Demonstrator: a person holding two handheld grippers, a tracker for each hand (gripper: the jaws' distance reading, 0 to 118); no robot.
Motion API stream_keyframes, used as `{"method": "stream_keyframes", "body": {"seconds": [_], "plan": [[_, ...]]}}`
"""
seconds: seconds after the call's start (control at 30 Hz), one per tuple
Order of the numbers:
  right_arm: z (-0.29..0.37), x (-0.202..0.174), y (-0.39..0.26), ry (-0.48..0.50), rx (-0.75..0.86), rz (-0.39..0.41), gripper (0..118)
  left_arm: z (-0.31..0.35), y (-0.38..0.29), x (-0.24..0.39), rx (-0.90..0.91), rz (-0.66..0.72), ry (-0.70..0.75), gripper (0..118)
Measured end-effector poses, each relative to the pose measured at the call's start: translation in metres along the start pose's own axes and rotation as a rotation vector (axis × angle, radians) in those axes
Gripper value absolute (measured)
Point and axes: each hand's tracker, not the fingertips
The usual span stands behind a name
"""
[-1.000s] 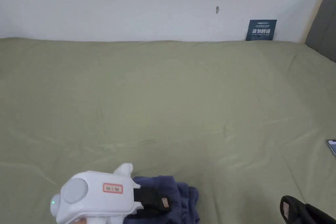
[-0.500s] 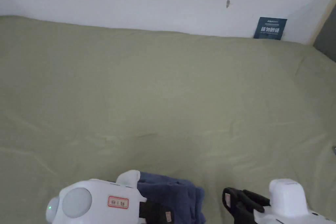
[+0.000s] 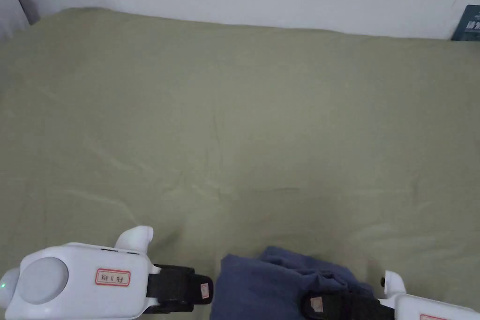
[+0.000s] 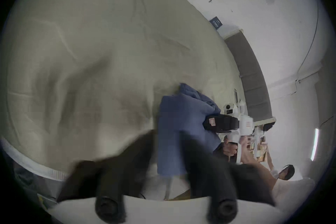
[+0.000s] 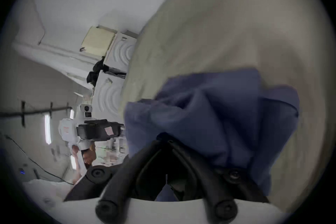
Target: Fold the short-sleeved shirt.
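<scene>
Where left hand-held gripper [image 3: 204,289] previously clamped shirt [image 3: 272,286], now right hand-held gripper [image 3: 313,306].

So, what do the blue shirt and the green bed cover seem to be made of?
Blue shirt: soft matte fabric, probably cotton knit; it bunches in thick, rounded folds without shine. Green bed cover: thin matte woven cloth, probably cotton or a blend; it lies flat with fine, shallow creases.
</scene>
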Motion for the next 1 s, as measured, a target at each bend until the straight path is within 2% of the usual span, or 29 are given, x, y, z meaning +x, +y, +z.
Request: {"method": "stream_keyframes", "body": {"seconds": [0.03,0.07,0.1,0.17,0.27,0.3,0.33,0.37,0.4,0.47,0.57,0.73,0.83,0.97,1.0], "plan": [[0.000,-0.001,0.000,0.005,0.004,0.022,0,-0.006,0.002,-0.004,-0.014,0.001,-0.029,89],[-0.001,-0.001,0.000,0.003,-0.009,0.039,0,-0.016,0.003,-0.007,-0.041,-0.003,-0.083,114],[-0.001,-0.002,-0.002,-0.007,-0.010,0.046,0,-0.024,0.005,-0.011,-0.053,0.015,-0.139,116],[0.001,0.005,0.000,0.042,-0.019,0.017,0,-0.049,0.011,-0.018,-0.092,0.066,-0.255,116],[0.002,0.008,0.001,0.057,-0.025,0.005,0,-0.086,0.011,-0.018,-0.126,0.068,-0.327,115],[0.001,0.004,0.000,0.045,-0.027,0.010,0,-0.088,0.013,-0.014,-0.107,0.055,-0.325,113],[0.001,0.000,0.000,0.022,-0.027,0.022,0,-0.087,0.013,-0.006,-0.115,0.040,-0.339,98],[0.001,-0.005,0.000,-0.021,-0.026,0.046,0,-0.085,0.014,-0.003,-0.109,0.036,-0.330,65],[0.002,-0.014,-0.001,-0.064,-0.019,0.078,0,-0.083,0.016,-0.001,-0.087,0.004,-0.234,31],[0.002,-0.031,-0.002,-0.130,-0.020,0.162,0,-0.078,0.019,-0.004,-0.094,-0.013,-0.200,31],[0.000,-0.060,-0.011,-0.171,-0.013,0.228,0,-0.057,0.028,-0.016,-0.120,0.055,-0.319,31],[0.001,-0.085,-0.021,-0.135,-0.002,0.263,0,0.047,0.071,-0.058,-0.016,0.009,-0.131,31],[0.001,-0.092,-0.026,-0.123,0.030,0.272,0,0.114,0.105,-0.107,0.033,0.021,0.010,31],[0.003,-0.100,-0.028,-0.155,0.057,0.296,0,0.180,0.142,-0.167,0.040,0.069,0.133,31],[0.005,-0.102,-0.030,-0.168,0.062,0.306,0,0.190,0.152,-0.179,0.036,0.064,0.117,31]]}}
